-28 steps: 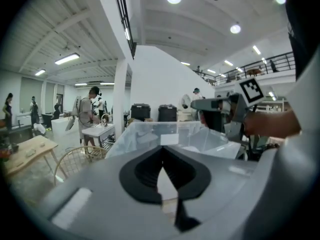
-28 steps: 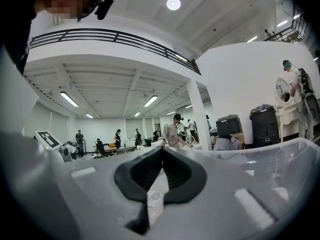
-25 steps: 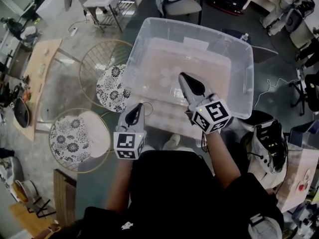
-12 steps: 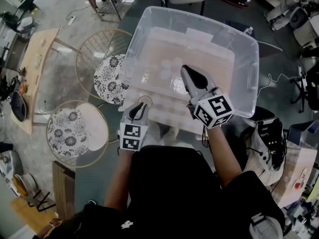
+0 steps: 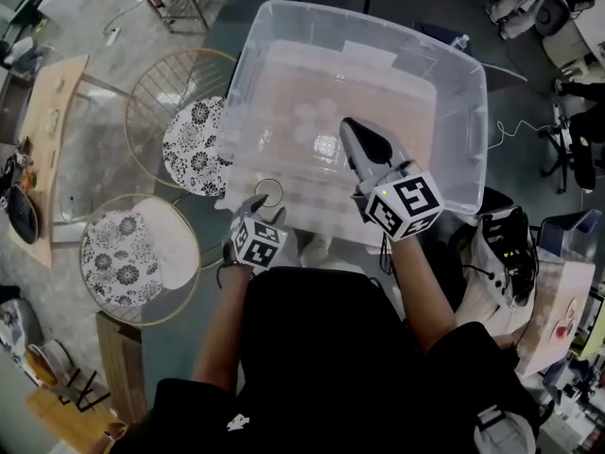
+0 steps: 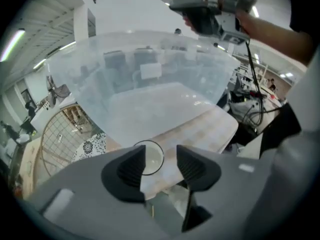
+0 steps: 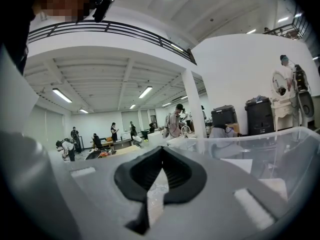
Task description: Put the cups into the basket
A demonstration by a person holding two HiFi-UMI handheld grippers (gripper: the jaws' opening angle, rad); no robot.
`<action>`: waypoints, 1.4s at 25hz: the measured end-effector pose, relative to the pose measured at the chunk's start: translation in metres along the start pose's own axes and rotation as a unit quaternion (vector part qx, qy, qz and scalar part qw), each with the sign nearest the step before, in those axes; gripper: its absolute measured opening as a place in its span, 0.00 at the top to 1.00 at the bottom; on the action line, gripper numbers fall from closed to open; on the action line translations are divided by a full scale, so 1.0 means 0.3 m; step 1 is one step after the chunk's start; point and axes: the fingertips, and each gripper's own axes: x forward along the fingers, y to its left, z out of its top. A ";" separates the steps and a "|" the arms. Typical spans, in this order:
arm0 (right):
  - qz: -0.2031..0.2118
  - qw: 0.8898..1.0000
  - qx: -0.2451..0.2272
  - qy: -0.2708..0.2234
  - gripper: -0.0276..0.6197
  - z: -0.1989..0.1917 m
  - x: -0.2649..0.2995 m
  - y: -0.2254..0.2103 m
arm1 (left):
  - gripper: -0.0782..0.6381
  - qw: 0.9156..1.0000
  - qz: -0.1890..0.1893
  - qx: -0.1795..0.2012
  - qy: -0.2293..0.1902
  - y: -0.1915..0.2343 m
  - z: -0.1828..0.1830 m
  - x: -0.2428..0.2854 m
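A large clear plastic bin (image 5: pixel 463 112) stands on a pale wooden table (image 5: pixel 326 225). Faint clear cups (image 5: pixel 312 116) lie on its floor. One clear cup (image 5: pixel 268 193) stands upright on the table just outside the bin's near left wall. My left gripper (image 5: pixel 256 205) sits right behind it with its jaws opening. In the left gripper view the cup's rim (image 6: pixel 150 156) shows just ahead of the left gripper (image 6: pixel 161 154), by the left pad, with neither pad pressing on it. My right gripper (image 5: pixel 348 127) hovers over the bin, shut and holding nothing; its pads (image 7: pixel 161 151) meet.
Two round wire stools with floral cushions (image 5: pixel 194 145) (image 5: pixel 123 258) stand left of the table. A wooden bench (image 5: pixel 43 130) lies further left. A bag and cables (image 5: pixel 496 263) sit on the floor at the right. People and desks fill the hall behind.
The left gripper's jaws have opened and it has drawn back slightly from the cup by the bin wall. The right gripper stays over the bin. My view has shifted a little.
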 end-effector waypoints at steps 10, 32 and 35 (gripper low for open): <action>-0.013 1.000 0.004 0.017 0.96 -0.037 0.014 -0.009 | 0.63 0.988 -0.014 0.093 0.121 0.001 -0.139 0.204; -0.025 0.999 0.001 0.035 0.96 -0.076 0.015 -0.056 | 0.82 0.980 -0.022 0.099 0.171 0.003 -0.184 0.267; -0.029 0.999 -0.001 0.037 0.96 -0.081 0.019 -0.060 | 0.82 0.983 -0.026 0.079 0.163 0.000 -0.176 0.239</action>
